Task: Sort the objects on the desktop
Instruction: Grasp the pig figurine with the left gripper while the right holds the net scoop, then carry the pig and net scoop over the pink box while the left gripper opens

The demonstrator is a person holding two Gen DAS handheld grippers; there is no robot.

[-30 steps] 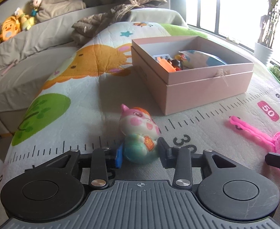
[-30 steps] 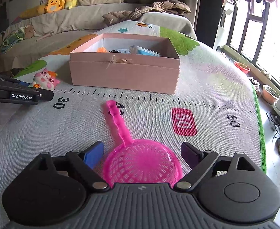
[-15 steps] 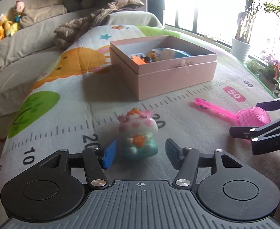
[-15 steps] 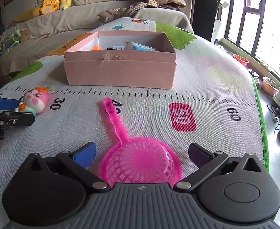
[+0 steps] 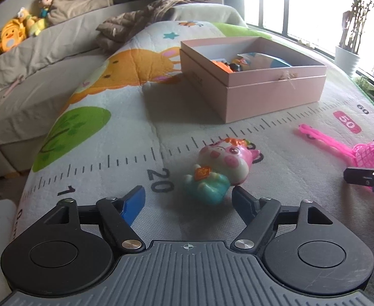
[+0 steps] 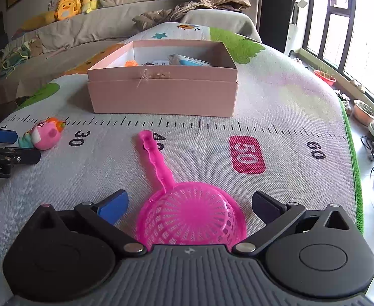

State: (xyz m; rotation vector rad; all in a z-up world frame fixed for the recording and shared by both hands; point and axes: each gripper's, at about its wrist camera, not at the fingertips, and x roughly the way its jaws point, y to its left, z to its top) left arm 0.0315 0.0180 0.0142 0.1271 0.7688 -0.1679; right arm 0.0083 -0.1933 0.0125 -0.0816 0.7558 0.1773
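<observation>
A pink and teal squishy cow toy (image 5: 220, 168) lies tipped on its side on the play mat, just ahead of my open left gripper (image 5: 188, 200) and close to its right finger; it also shows in the right wrist view (image 6: 42, 136). A pink plastic strainer (image 6: 187, 216) lies on the mat between the fingers of my open right gripper (image 6: 189, 205), untouched, handle pointing away; it also shows in the left wrist view (image 5: 365, 153). An open pink box (image 6: 161, 94) holding several small toys stands beyond both; it also shows in the left wrist view (image 5: 263, 89).
The play mat (image 6: 276, 117) with a printed ruler covers the surface and drops off at its right edge to the floor. A sofa with plush toys (image 6: 67, 7) and a rumpled jacket (image 6: 194, 7) lies behind. Plant pots (image 6: 365, 109) stand by the window.
My left gripper opened wider and drew back, and the cow toy tipped over onto its side. My right gripper opened wider around the strainer, which stayed put.
</observation>
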